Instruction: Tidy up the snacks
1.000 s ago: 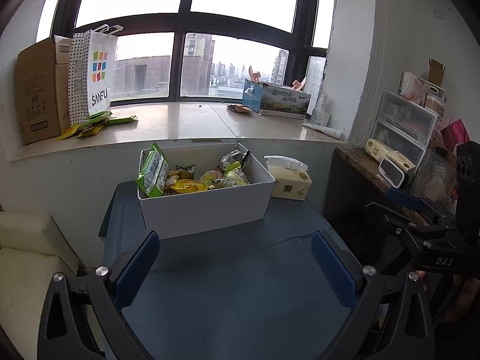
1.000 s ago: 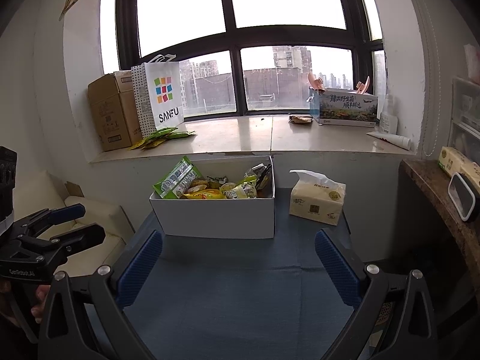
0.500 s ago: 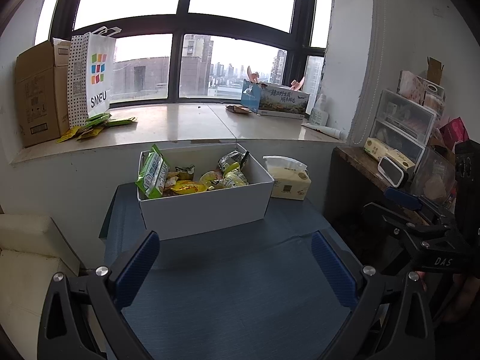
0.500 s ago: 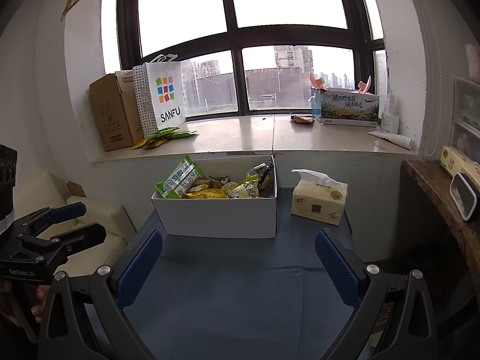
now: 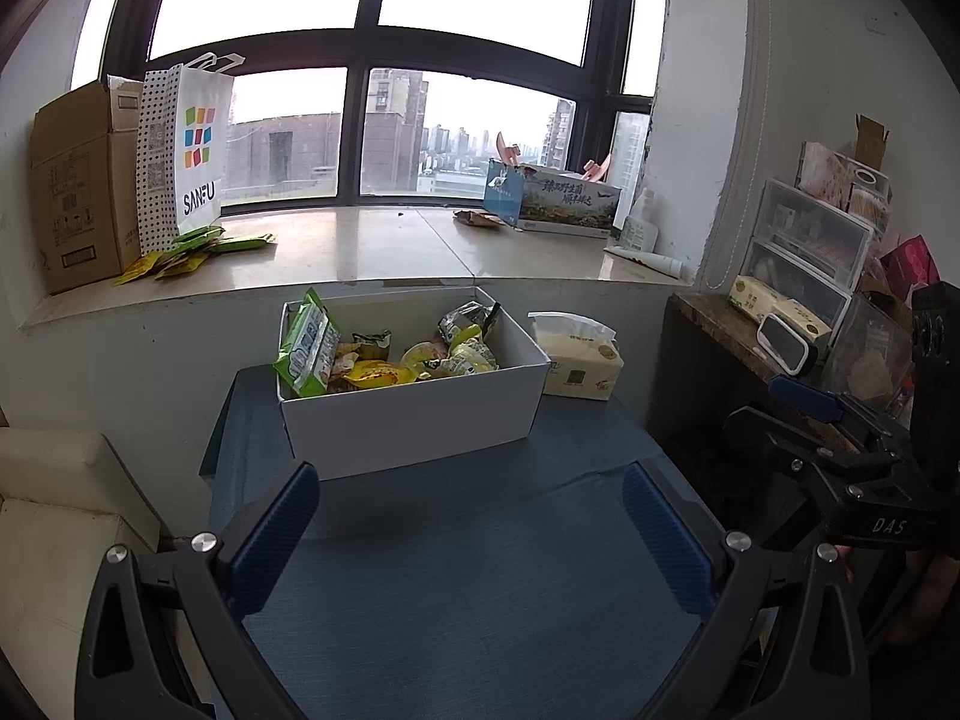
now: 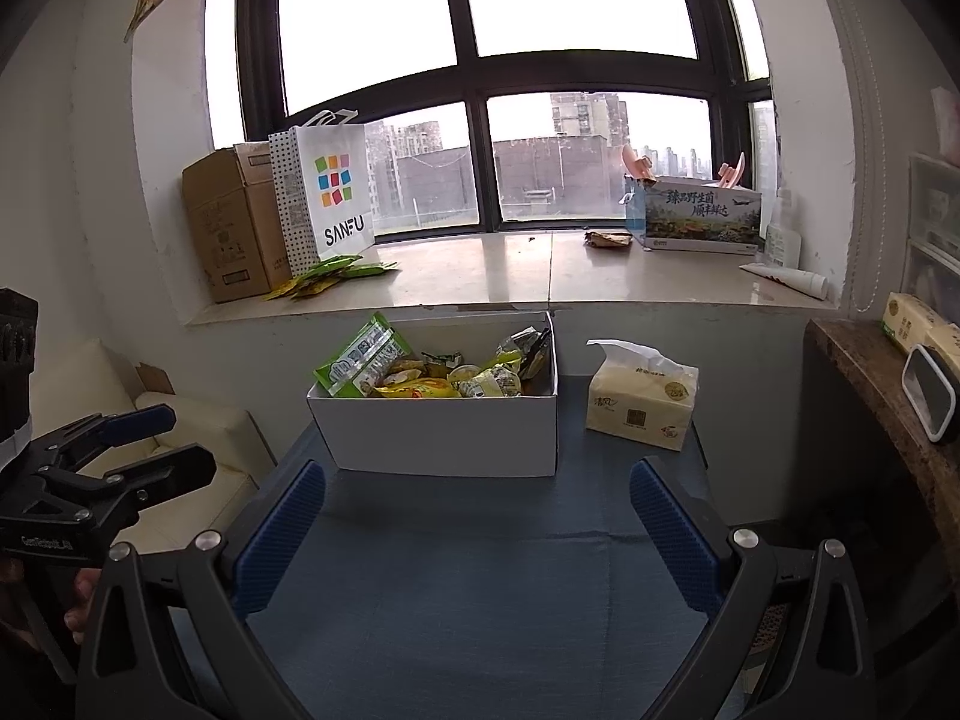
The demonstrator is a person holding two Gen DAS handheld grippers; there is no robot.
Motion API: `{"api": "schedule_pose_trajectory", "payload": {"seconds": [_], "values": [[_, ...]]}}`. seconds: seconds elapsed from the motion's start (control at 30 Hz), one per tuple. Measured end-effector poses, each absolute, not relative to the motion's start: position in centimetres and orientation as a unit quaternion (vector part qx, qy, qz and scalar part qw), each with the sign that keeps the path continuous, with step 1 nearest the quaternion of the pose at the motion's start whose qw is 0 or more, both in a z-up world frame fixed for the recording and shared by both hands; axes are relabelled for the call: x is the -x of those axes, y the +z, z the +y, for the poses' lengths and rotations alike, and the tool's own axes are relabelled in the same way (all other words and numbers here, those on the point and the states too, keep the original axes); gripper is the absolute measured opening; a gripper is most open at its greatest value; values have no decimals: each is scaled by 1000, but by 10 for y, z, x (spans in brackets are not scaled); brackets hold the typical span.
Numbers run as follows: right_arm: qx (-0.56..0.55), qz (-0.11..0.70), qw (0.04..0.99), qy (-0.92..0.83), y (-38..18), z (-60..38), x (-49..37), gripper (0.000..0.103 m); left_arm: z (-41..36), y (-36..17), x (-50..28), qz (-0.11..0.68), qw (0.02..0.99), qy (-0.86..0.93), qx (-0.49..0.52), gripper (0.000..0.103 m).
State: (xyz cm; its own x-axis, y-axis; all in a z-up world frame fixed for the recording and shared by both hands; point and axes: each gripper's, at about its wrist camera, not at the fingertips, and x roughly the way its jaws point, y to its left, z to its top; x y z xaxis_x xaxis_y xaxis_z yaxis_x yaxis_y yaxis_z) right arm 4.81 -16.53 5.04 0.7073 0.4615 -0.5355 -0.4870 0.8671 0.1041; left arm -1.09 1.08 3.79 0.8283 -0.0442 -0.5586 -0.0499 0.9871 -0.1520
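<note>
A white cardboard box (image 5: 414, 420) (image 6: 444, 432) full of snack packets stands at the far side of a blue-covered table (image 5: 468, 588) (image 6: 480, 588). A tall green packet (image 5: 306, 348) (image 6: 360, 360) leans at the box's left end, with yellow and silver packets (image 5: 420, 360) (image 6: 456, 381) beside it. My left gripper (image 5: 468, 516) is open over the bare table, short of the box, holding nothing. My right gripper (image 6: 477, 510) is likewise open and empty in front of the box. Each gripper also appears at the edge of the other's view.
A tissue pack (image 5: 579, 360) (image 6: 642, 399) sits right of the box. The windowsill holds a brown carton (image 6: 231, 228), a SANFU bag (image 6: 327, 192), green sachets (image 6: 330, 276) and a printed box (image 6: 699, 213). A wooden shelf (image 5: 732, 336) with drawers stands right; a cream sofa (image 5: 54, 516) left.
Both views have shifted slightly, with the box sitting a touch lower and nearer. Both grippers stay open and empty; nothing on the table has moved.
</note>
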Motion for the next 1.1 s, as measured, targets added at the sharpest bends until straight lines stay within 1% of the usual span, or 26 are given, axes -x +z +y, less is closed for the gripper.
{"api": "schedule_pose_trajectory", "payload": {"seconds": [1.1], "values": [[27, 285, 923, 258, 50, -163, -48, 103, 13, 37, 13, 295, 952, 3, 78, 103]]}}
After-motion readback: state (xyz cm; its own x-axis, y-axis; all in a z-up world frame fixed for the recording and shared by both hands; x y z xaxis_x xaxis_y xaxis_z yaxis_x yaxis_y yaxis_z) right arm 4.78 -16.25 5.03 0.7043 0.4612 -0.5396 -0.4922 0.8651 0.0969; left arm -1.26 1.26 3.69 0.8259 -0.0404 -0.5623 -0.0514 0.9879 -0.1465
